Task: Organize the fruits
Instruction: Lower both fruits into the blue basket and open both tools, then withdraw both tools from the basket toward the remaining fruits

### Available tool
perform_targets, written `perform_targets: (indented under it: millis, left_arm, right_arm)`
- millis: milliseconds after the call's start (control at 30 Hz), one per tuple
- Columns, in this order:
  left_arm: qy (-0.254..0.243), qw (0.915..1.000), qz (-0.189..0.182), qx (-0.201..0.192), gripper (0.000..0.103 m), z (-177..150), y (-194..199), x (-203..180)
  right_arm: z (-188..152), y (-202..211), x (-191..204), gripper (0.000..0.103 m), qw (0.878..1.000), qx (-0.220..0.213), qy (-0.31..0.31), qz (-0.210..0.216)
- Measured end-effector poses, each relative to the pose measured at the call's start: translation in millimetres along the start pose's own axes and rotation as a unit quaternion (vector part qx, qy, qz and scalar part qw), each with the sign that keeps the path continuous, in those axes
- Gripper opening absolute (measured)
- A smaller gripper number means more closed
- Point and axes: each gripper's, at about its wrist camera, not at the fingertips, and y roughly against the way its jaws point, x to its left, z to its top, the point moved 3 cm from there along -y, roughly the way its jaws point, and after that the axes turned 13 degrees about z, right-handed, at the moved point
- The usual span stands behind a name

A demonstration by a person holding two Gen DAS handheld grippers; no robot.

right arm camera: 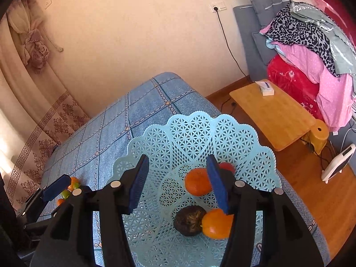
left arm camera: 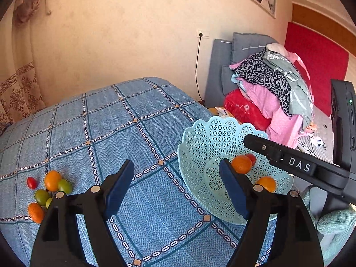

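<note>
A light blue lattice basket (left arm camera: 200, 146) (right arm camera: 191, 133) sits on the blue checked bedcover. It holds two oranges (right arm camera: 197, 181) (right arm camera: 217, 224), a red fruit (right arm camera: 228, 166) and a dark brown fruit (right arm camera: 189, 221). My right gripper (right arm camera: 178, 182) is open and empty above the basket. My left gripper (left arm camera: 178, 189) is open and empty above the bedcover, left of the basket. Loose fruit lies at the far left: an orange (left arm camera: 52, 180), a second orange (left arm camera: 35, 212), green fruits (left arm camera: 64, 186) and a red tomato (left arm camera: 31, 182).
The bedcover (left arm camera: 111, 122) ends at the wall behind. A wooden side table (right arm camera: 271, 115) with a tissue box (right arm camera: 264, 87) stands right of the bed. Piled clothes (right arm camera: 311, 44) lie on a grey sofa. A cable runs down from the wall socket.
</note>
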Motion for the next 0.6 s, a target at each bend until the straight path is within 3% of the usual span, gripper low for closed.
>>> perform_targets:
  millis: [133, 233, 367, 467, 600]
  left_arm:
    - [0.007, 0.9999, 0.010, -0.005, 0.079, 2.6, 3.7, 7.2]
    - [0.019, 0.9996, 0.018, -0.009, 0.086, 5.9, 5.4, 15.5]
    - [0.038, 0.9984, 0.038, -0.016, 0.091, 11.2, 9.7, 29.9]
    - [0.051, 0.9968, 0.057, -0.024, 0.092, 14.8, 14.1, 42.3]
    - [0.064, 0.9946, 0.075, -0.033, 0.092, 18.8, 20.6, 57.8]
  right_arm:
    - [0.1, 3.2, 4.4, 0.056, 1.000, -0.006, 0.011, -0.004]
    - [-0.4, 4.7, 8.6, 0.063, 1.000, -0.016, 0.023, -0.009]
    - [-1.4, 6.9, 15.2, 0.064, 0.999, -0.023, 0.037, -0.007]
    - [-2.4, 8.8, 20.4, 0.071, 0.998, -0.033, 0.047, -0.007]
    - [-4.9, 10.9, 29.1, 0.071, 0.997, -0.040, 0.066, -0.008]
